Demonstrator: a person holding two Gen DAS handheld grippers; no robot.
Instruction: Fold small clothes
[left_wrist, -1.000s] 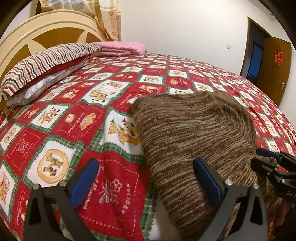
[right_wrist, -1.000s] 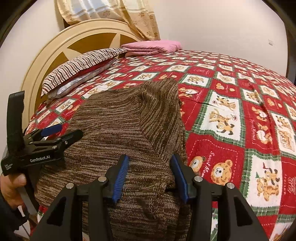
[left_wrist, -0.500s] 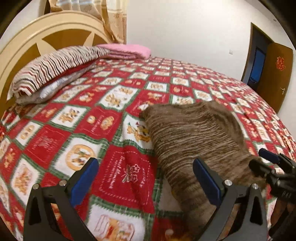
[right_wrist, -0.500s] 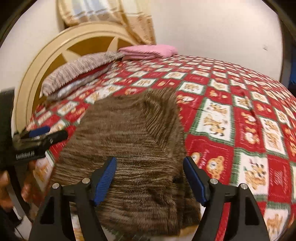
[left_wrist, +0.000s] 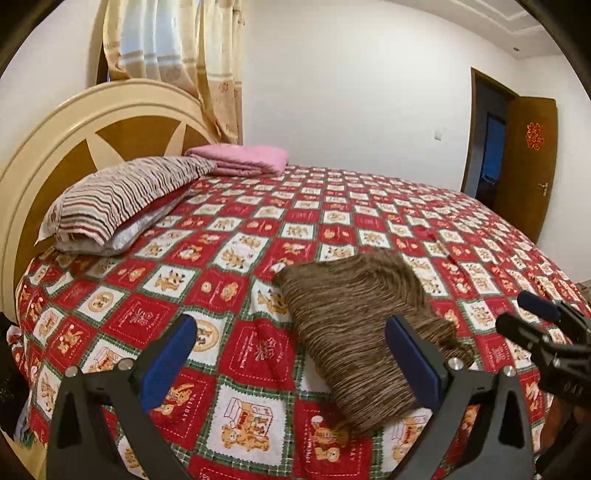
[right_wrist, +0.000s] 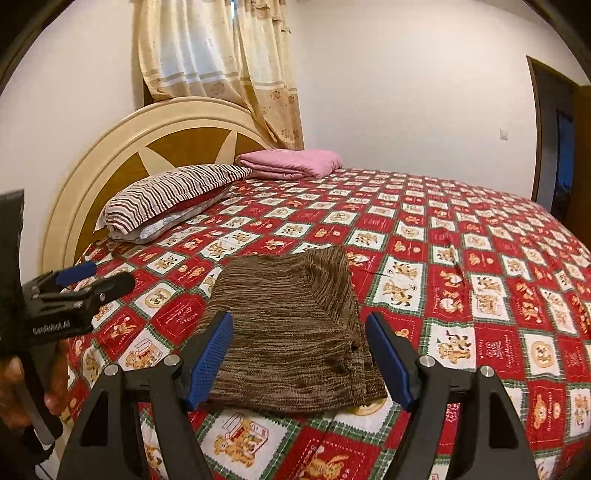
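A brown striped knit garment (left_wrist: 354, 317) lies folded on the red patchwork bedspread (left_wrist: 229, 258), near the bed's front edge. My left gripper (left_wrist: 291, 362) hovers above and in front of it, open, with nothing between its blue pads; the garment sits under its right finger. My right gripper (right_wrist: 299, 358) is also open and held back from the garment (right_wrist: 291, 325), which shows between the fingers but untouched. Each gripper appears in the other's view: the right gripper (left_wrist: 535, 325) at the right edge, and the left gripper (right_wrist: 74, 288) at the left, held by a hand.
A striped pillow (left_wrist: 122, 199) and a folded pink blanket (left_wrist: 240, 158) lie at the round headboard (left_wrist: 74, 140). Curtains (right_wrist: 221, 74) hang behind it. A brown door (left_wrist: 532, 166) stands open at the far right. The bedspread (right_wrist: 480, 258) stretches wide to the right.
Both grippers have drawn back and risen from the garment. The right jaws, narrow around a fold a second ago, have widened and released it. The garment lies still.
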